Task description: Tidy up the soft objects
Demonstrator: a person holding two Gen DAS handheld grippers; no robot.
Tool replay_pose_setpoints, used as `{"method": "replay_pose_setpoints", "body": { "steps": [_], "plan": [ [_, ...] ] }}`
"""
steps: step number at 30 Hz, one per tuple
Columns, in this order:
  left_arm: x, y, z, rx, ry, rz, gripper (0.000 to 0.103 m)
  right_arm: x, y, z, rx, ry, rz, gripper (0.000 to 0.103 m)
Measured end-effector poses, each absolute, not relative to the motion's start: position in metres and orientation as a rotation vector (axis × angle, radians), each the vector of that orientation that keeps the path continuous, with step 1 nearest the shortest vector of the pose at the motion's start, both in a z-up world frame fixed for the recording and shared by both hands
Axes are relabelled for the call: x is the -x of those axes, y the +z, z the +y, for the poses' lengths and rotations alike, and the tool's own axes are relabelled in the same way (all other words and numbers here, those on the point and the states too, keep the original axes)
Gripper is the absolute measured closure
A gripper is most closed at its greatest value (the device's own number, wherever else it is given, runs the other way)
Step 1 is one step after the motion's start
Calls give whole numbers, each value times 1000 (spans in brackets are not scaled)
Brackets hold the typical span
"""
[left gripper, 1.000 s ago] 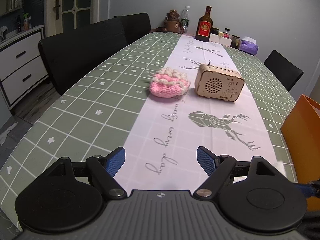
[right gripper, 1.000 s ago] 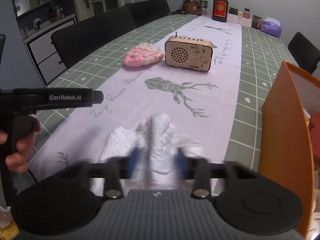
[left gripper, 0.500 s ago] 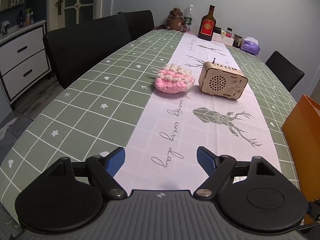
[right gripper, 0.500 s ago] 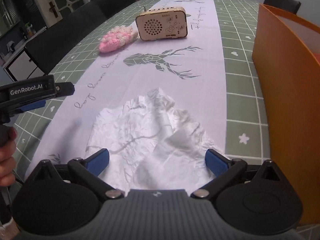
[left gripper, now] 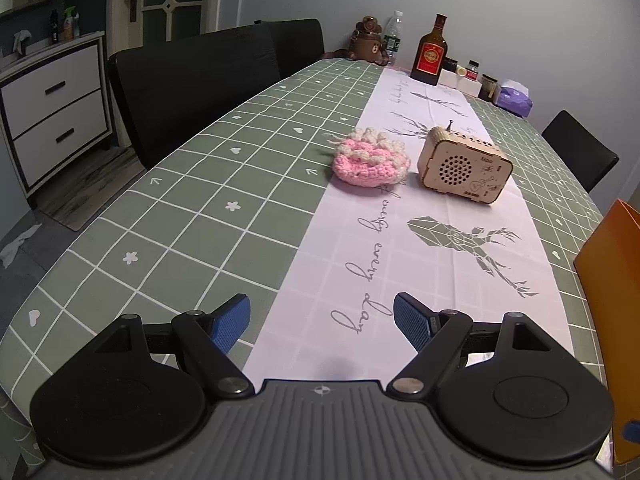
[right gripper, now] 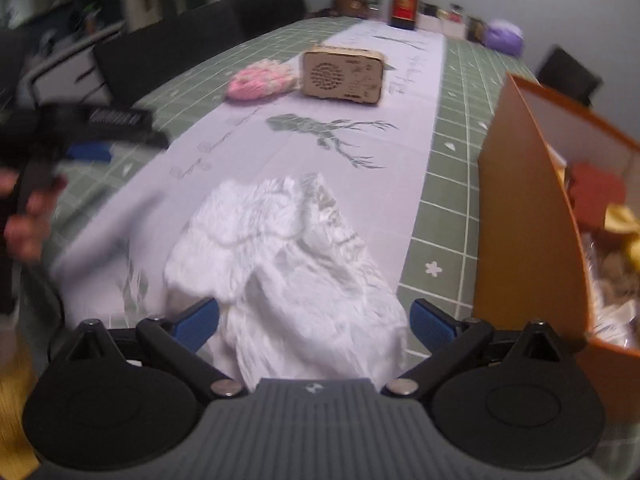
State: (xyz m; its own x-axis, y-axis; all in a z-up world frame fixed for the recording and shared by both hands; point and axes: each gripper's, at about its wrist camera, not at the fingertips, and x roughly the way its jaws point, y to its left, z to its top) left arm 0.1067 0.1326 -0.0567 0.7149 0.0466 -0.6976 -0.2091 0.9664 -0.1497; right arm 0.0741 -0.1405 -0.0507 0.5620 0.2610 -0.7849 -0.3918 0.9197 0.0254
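A crumpled white cloth [right gripper: 288, 256] lies on the pale table runner, its near end between the blue pads of my right gripper [right gripper: 316, 320], which stands wide open and does not press it. A pink and cream crocheted piece [left gripper: 370, 158] [right gripper: 260, 80] rests farther up the runner beside a wooden radio [left gripper: 464, 166] [right gripper: 342, 74]. My left gripper [left gripper: 322, 322] hovers open over the runner with nothing between its fingers; in the right wrist view it shows blurred at the left [right gripper: 92, 136], held by a hand. An orange box [right gripper: 532, 208] stands to the right, with soft items inside.
The table carries a green checked cloth [left gripper: 192, 216]. At its far end stand a brown bottle [left gripper: 432, 54], a bear figure [left gripper: 368, 42], jars and a purple tissue pack [left gripper: 514, 98]. Black chairs [left gripper: 192, 84] line the left side, one at the right [left gripper: 580, 152]. White drawers [left gripper: 52, 104] stand left.
My right gripper opened off the white cloth, which dropped onto the runner, then it shifted so the orange box's inside shows. The left gripper stayed open and almost still.
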Motion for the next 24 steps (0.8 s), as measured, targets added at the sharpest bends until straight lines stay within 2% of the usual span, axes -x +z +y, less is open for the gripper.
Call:
{"method": "replay_pose_setpoints", "body": {
  "steps": [4,5,9,10,11,12,19,24],
  "plan": [
    [-105,-57,131,222,140,761,8,-55,-59,-141,317,408,913,6],
    [-105,-56,130,221,138,758,8,-54,-62,-141,318,407,903,10],
    [-102,-53,125,209,132,751,7,-65,-76,-146,258,395,946,41],
    [-101,-52,125,202,128,747,7,-66,-75,-147,235,399,944,53],
    [-100,-51,125,195,125,741,7,-68,-74,-148,218,391,947,81],
    [-99,-50,126,194,127,736,7,-69,-72,-152,197,367,947,93],
    [-96,-46,140,223,162,723,7,-80,-26,-174,-150,330,853,94],
    [-95,-47,147,242,167,723,7,-94,-29,-125,-235,397,853,93]
  ]
}}
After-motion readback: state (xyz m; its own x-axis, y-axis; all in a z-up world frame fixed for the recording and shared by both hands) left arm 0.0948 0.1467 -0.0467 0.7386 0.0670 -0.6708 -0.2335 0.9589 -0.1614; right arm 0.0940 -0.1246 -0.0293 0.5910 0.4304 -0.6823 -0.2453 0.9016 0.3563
